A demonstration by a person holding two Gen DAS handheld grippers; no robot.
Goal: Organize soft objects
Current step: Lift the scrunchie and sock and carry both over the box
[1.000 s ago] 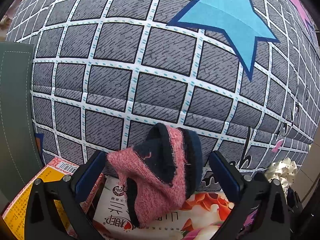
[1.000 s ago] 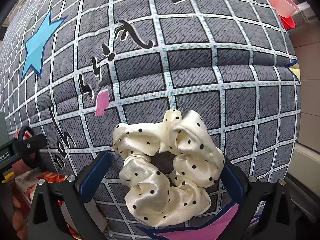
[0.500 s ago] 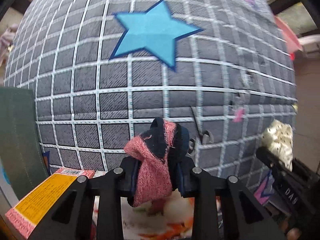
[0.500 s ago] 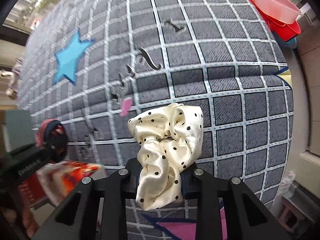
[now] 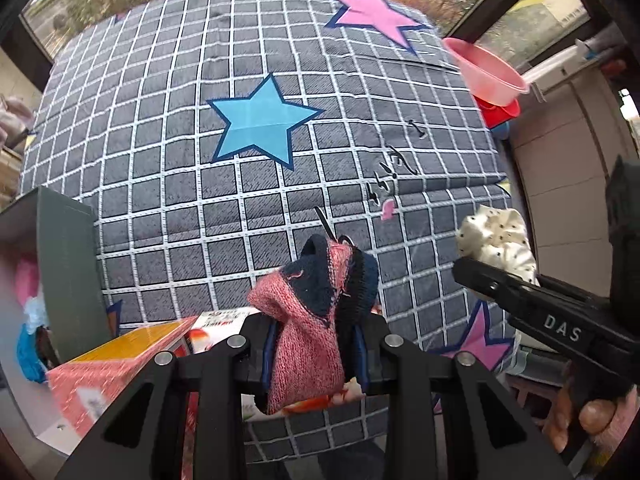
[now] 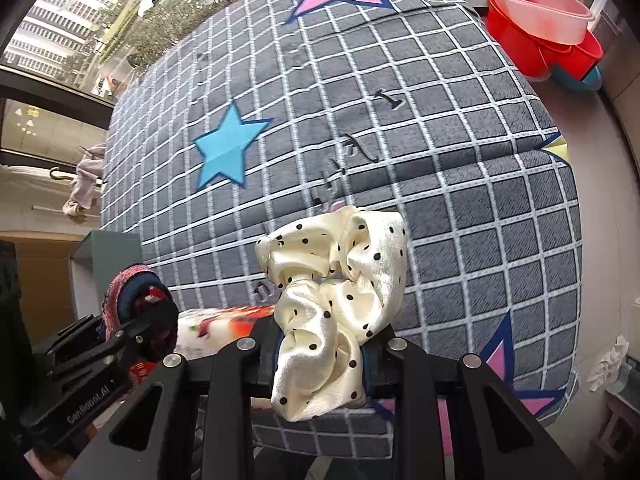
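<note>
Grey checked bedding (image 5: 168,184) with star prints fills the ground beneath both claws, and an open green-sided box (image 5: 68,272) of soft items lies at its left edge. Left claw (image 5: 314,354), nearer that box, is clamped on a pink-and-navy sock (image 5: 308,320) that stands upright between its fingers, clear of the bedding. Right claw (image 6: 320,354), farther off to the right, is clamped on a cream polka-dot scrunchie (image 6: 332,280), likewise held aloft.

Left tool (image 5: 312,354) and right tool (image 6: 320,354) clamped, pointing steeply down.
</note>
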